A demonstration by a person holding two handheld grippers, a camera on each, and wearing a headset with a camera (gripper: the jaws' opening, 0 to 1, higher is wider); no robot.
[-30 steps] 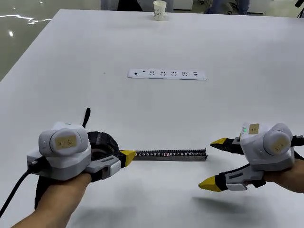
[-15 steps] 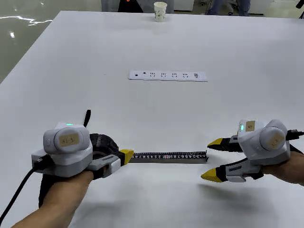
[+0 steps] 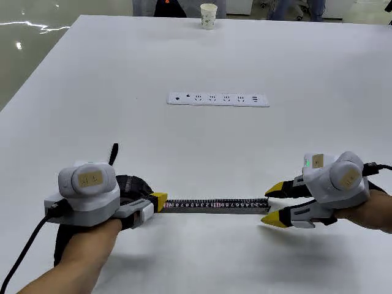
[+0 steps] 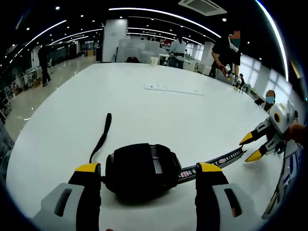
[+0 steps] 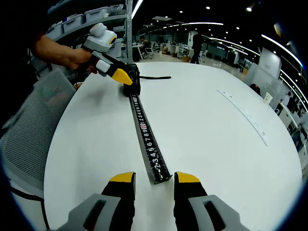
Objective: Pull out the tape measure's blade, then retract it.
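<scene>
The left gripper (image 4: 147, 169) has its 2 jaws closed around the black tape measure case (image 4: 139, 166). There is 1 yellow-tipped jaw on each side, so it holds the case on the white tabletop (image 3: 184, 55). The right gripper (image 5: 154, 179) is partly open and holds nothing. Its 2 yellow tips stand on either side of the free end of the blade (image 5: 147, 139), with a small gap on each side, so they are just beside the end without touching it. In the head view both grippers are close to the near edge of the tabletop, the left one toward the near left corner and the right one toward the right edge. A hand is behind each.

A white power strip (image 3: 218, 98) lies flat about the middle of the tabletop, parallel to the near edge and well apart from the tape measure. The case sits near the near edge, on the left part. The blade is pulled out of it and lies flat on the tabletop, running to the right along the near edge, with its printed numbers facing up. A black cable (image 3: 18, 257) goes from the back of the left gripper toward the near left corner. A black wrist strap (image 3: 113, 152) reaches from the case toward the far edge. A paper cup (image 3: 208, 15) stands upright at the far edge.
</scene>
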